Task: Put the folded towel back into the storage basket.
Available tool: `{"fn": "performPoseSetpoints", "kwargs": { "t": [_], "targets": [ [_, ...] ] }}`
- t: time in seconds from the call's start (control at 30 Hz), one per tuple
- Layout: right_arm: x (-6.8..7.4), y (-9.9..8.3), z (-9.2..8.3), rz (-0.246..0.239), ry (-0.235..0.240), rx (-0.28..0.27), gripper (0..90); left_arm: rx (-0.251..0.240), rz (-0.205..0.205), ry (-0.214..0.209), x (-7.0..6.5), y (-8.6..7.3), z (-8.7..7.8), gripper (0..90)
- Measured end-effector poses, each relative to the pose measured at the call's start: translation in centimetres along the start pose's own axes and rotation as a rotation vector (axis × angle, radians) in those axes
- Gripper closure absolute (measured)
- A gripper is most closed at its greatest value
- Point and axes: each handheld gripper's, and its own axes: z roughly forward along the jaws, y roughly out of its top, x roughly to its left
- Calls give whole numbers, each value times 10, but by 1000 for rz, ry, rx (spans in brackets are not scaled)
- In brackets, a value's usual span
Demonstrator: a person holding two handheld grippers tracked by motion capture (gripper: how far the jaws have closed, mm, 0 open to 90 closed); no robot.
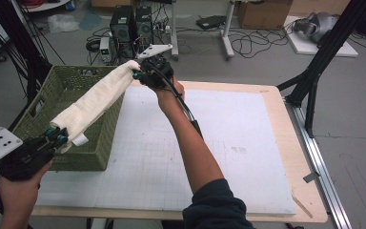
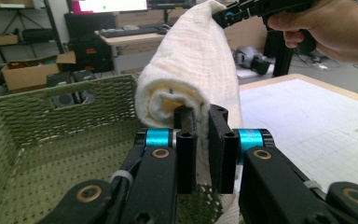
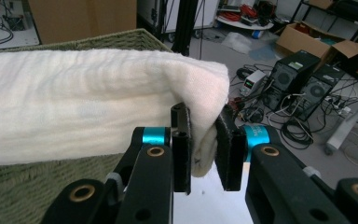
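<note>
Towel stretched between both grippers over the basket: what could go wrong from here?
1. The right gripper pinches just the bunched corner of the towel; it could slip out under tension.
2. The left gripper bites only the roll's outer layers, so it may unroll.
3. The towel's near end hangs at the green basket rim and might drape outside.

The left gripper (image 1: 59, 136) sits low at the near left, held by the left hand (image 1: 16, 188), jaws pinched on one end of a rolled cream towel (image 1: 97, 98). The right gripper (image 1: 137, 74), arm stretched far forward, clamps the other end, raised higher
</note>
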Motion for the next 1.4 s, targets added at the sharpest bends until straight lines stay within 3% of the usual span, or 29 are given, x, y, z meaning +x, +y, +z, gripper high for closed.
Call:
{"fn": "performPoseSetpoints", "kwargs": {
  "t": [0.37,0.8,1.23,1.3,1.37,1.4],
  "targets": [
    [16,29,42,-20,29,15,790,7,-2,66,17,-6,-9,823],
    [31,35,98,-20,71,51,789,41,-28,159,47,-19,-14,823],
    [44,40,133,-30,89,80,782,75,-35,219,59,-25,-15,818],
    [45,37,140,-40,65,93,701,108,-57,230,63,-28,-11,768],
    [43,33,145,-40,29,123,599,102,-58,264,64,-31,-12,577],
    [41,31,145,-35,22,133,593,94,-57,276,64,-32,-14,507]
  ]
}}
